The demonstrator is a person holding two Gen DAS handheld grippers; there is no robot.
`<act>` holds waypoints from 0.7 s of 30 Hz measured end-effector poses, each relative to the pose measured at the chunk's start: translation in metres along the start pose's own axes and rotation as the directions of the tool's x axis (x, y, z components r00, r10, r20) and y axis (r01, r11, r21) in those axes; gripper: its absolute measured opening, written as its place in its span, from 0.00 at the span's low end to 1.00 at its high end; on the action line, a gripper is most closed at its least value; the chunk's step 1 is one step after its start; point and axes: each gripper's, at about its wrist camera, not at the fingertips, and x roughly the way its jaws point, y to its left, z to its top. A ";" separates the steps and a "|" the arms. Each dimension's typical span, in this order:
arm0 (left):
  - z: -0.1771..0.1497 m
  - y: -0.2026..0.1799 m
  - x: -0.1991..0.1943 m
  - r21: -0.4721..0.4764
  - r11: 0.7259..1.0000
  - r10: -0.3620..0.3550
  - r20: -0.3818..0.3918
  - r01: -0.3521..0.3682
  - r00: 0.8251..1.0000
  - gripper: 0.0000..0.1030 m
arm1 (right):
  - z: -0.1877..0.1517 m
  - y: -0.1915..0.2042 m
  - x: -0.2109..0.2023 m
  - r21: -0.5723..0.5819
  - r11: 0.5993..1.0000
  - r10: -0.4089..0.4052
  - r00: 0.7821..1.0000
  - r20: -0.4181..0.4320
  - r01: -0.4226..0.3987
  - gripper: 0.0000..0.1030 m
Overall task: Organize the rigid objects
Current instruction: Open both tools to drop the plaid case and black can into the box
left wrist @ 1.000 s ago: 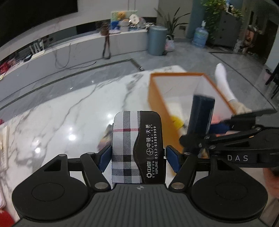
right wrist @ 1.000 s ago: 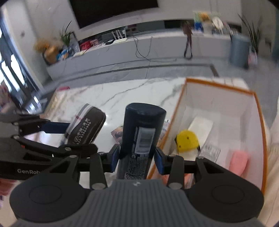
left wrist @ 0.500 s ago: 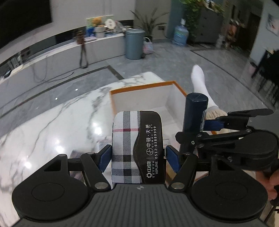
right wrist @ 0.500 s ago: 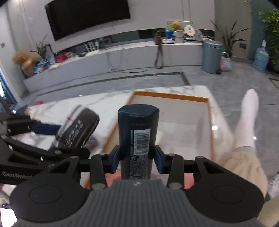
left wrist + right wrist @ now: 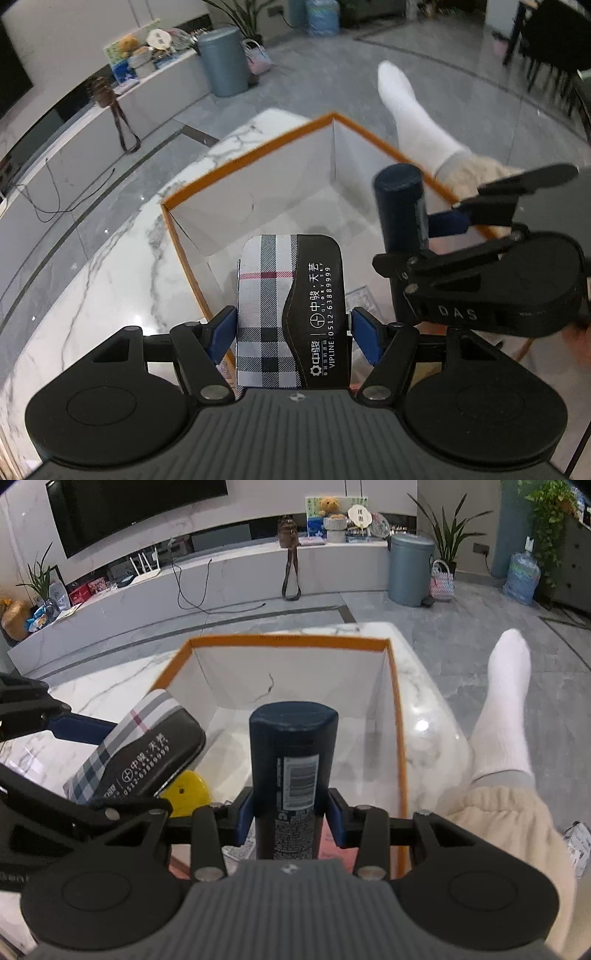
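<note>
My left gripper (image 5: 293, 334) is shut on a plaid and black glasses case (image 5: 290, 314) and holds it over the near left part of an open white box with an orange rim (image 5: 243, 166). My right gripper (image 5: 291, 818) is shut on an upright dark blue can (image 5: 293, 771) above the same box (image 5: 288, 640). The case also shows in the right wrist view (image 5: 144, 755), left of the can. The can shows in the left wrist view (image 5: 400, 210). A yellow round object (image 5: 188, 790) and a pink item (image 5: 327, 843) lie on the box floor.
The box stands on a white marble table (image 5: 92, 280) near its far right corner. A person's leg in a white sock (image 5: 504, 716) is just right of the table. A grey bin (image 5: 410, 568) and a long low TV bench (image 5: 221, 579) stand beyond.
Both grippers have moved right and forward with their objects, from beside the box to above its inside. Neither grip has changed.
</note>
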 end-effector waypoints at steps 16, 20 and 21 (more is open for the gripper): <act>-0.005 -0.012 0.046 0.122 0.992 0.041 -0.054 -0.034 0.998 0.75 | 0.001 0.007 0.023 -0.060 0.997 -0.038 0.999 0.027 0.040 0.43; -0.004 -0.014 0.051 0.148 0.987 0.077 -0.049 -0.069 0.996 0.75 | 0.000 0.011 0.020 -0.080 0.995 -0.048 0.997 0.054 0.052 0.54; -0.003 -0.016 0.052 0.151 0.985 0.088 -0.047 -0.080 0.995 0.75 | 0.000 0.012 0.020 -0.086 0.995 -0.052 0.997 0.056 0.057 0.54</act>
